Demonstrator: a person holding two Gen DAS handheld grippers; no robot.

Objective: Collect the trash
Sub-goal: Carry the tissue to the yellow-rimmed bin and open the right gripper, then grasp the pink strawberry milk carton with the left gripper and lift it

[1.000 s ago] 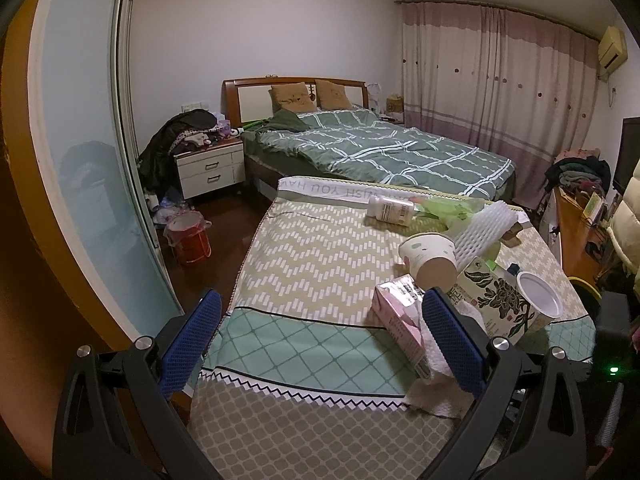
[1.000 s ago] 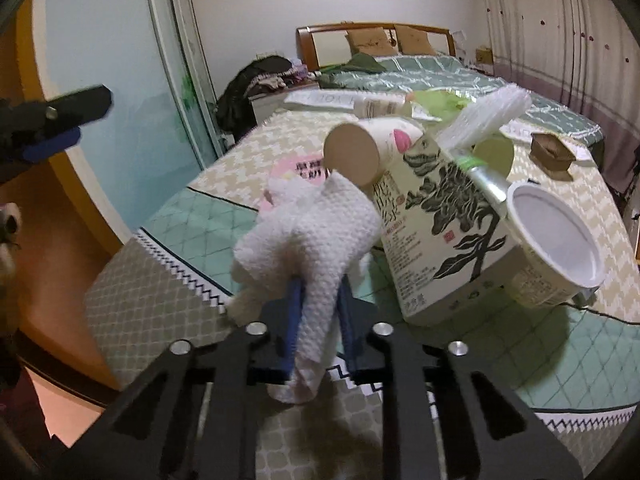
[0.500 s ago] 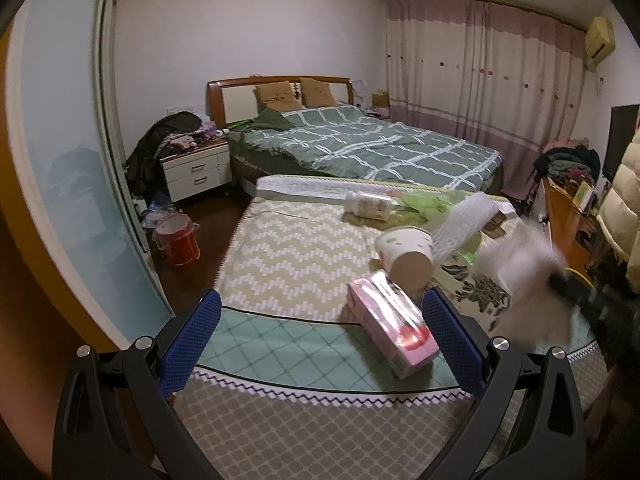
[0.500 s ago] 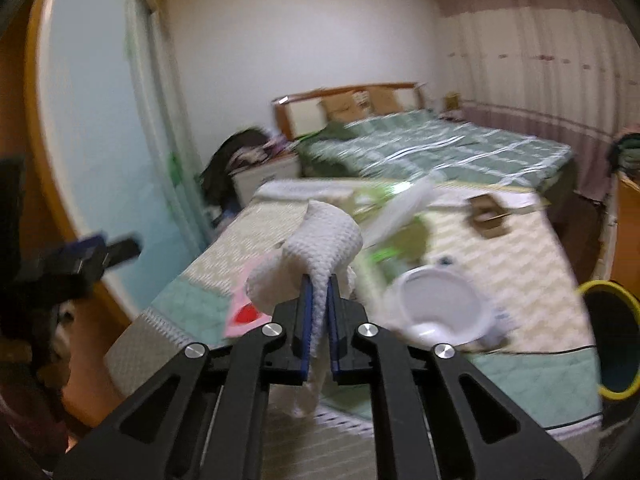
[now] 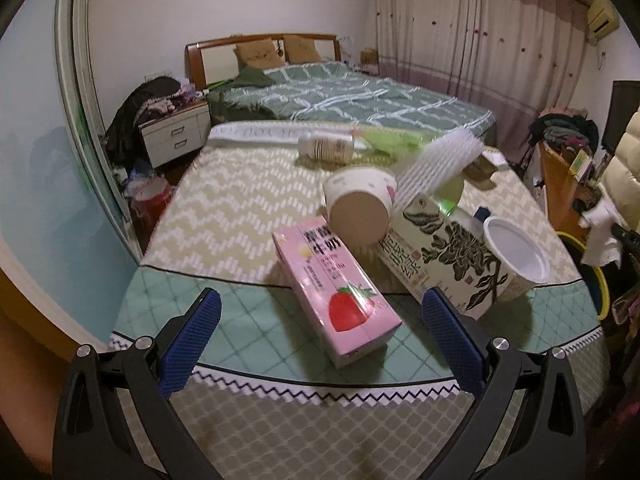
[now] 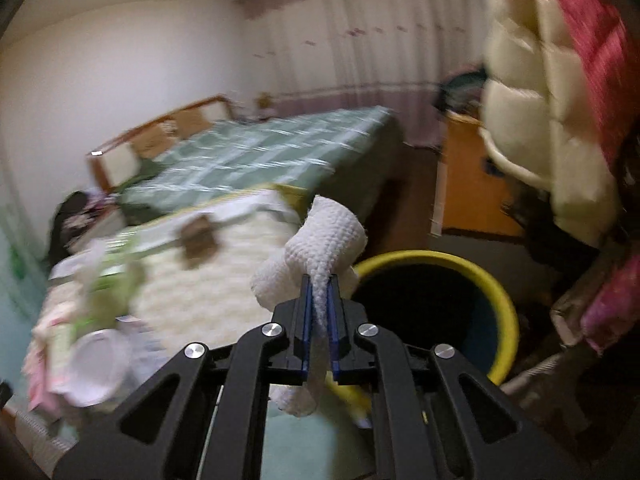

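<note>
My right gripper [image 6: 319, 282] is shut on a crumpled white paper towel [image 6: 320, 240] and holds it beside the rim of a yellow bin with a dark inside [image 6: 432, 300]; the towel also shows in the left wrist view [image 5: 600, 236] at the far right. My left gripper [image 5: 320, 320] is open and empty above the table's near edge. Between its fingers lies a pink strawberry milk carton [image 5: 336, 284]. Behind it lie a tipped paper cup [image 5: 360, 208], a black-and-white patterned carton [image 5: 440, 256] and a white plastic cup [image 5: 516, 252].
A white bottle [image 5: 328, 146], green wrapping [image 5: 392, 140] and white foam netting [image 5: 436, 164] lie farther back on the patterned tablecloth [image 5: 224, 208]. A bed [image 5: 352, 100], nightstand [image 5: 176, 136] and red bucket [image 5: 154, 204] stand beyond. A cream jacket [image 6: 540, 120] hangs right of the bin.
My right gripper has swung right with the paper towel, off the table, to the yellow bin. My left gripper has moved closer to the pink carton.
</note>
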